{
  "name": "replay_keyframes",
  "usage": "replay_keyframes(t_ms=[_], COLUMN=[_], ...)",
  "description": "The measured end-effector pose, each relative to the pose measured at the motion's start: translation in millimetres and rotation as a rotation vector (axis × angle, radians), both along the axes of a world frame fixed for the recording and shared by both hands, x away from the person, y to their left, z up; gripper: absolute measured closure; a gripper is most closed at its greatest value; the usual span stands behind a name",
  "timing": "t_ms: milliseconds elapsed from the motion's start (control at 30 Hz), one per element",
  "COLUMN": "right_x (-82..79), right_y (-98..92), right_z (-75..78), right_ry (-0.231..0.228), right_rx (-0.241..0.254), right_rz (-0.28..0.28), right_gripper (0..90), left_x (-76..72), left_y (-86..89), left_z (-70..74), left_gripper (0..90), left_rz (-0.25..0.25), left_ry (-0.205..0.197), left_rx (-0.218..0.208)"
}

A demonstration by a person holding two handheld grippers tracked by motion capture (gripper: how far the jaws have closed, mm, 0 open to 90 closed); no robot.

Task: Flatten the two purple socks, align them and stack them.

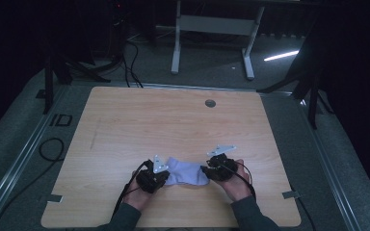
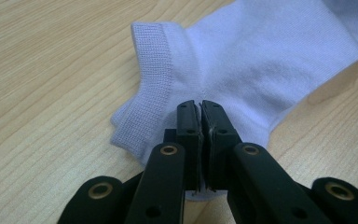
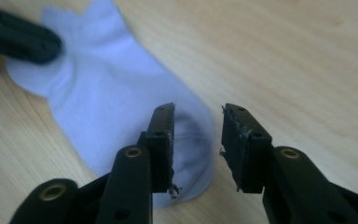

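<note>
A pale lilac ankle sock (image 1: 188, 172) lies flat on the wooden table (image 1: 173, 120) near its front edge, between my two grippers. My left gripper (image 1: 166, 179) is at the cuff and heel end. In the left gripper view its jaws (image 2: 200, 105) are pressed together with a fold of the sock (image 2: 242, 60) pinched between them. My right gripper (image 1: 204, 171) is at the toe end. In the right gripper view it (image 3: 198, 116) stands open, with the sock's toe (image 3: 107, 93) lying under its left jaw and no pad pressing on it. The left gripper (image 3: 23, 39) shows at the far cuff.
A round cable hole (image 1: 210, 103) sits near the table's far edge. Beyond the table stand a white desk frame (image 1: 176, 43) and dark tripod legs (image 1: 313, 96). A black cable (image 1: 50, 149) loops on the floor at the left.
</note>
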State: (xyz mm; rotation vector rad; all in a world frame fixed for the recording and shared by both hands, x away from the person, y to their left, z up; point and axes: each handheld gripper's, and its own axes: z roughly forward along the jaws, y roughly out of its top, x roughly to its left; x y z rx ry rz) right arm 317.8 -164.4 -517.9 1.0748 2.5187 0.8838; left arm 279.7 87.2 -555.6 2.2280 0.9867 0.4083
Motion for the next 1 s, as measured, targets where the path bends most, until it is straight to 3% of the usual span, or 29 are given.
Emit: replay_keyframes(t_ms=[67, 167, 433, 533, 633, 833, 1000], right_x=[2.3, 6.0, 12.2, 15.3, 15.3, 17.2, 18.8], right_y=[2.3, 0.0, -3.1, -3.3, -6.3, -26.4, -39.9], right_z=[-8.5, -15.2, -15.2, -21.5, -20.6, -7.0, -4.7], right_ry=[0.022, 0.045, -0.006, 0.002, -0.003, 0.003, -0.013], right_rx=[-0.036, -0.048, -0.052, -0.051, -0.025, 0.144, 0.148], right_rz=[-0.004, -0.005, -0.035, -0.042, -0.053, -0.116, -0.15], right_gripper=[62.9, 84.8, 86.7, 83.9, 71.1, 61.8, 59.3], left_x=[-0.1, 0.3, 1.0, 1.0, 0.9, 0.7, 5.0], left_y=[0.4, 0.8, 1.0, 1.3, 3.3, 10.4, 23.6], left_z=[-0.1, 0.1, 0.4, 0.4, 1.4, 9.5, 14.9], left_gripper=[86.1, 86.1, 86.1, 85.9, 81.0, 74.3, 72.0], left_rz=[-0.001, -0.008, -0.018, -0.017, -0.023, -0.043, 0.001], left_ry=[0.0, 0.0, 0.0, 0.0, 0.0, -0.023, -0.03], left_rx=[-0.002, 0.001, 0.007, 0.004, -0.004, -0.062, -0.088])
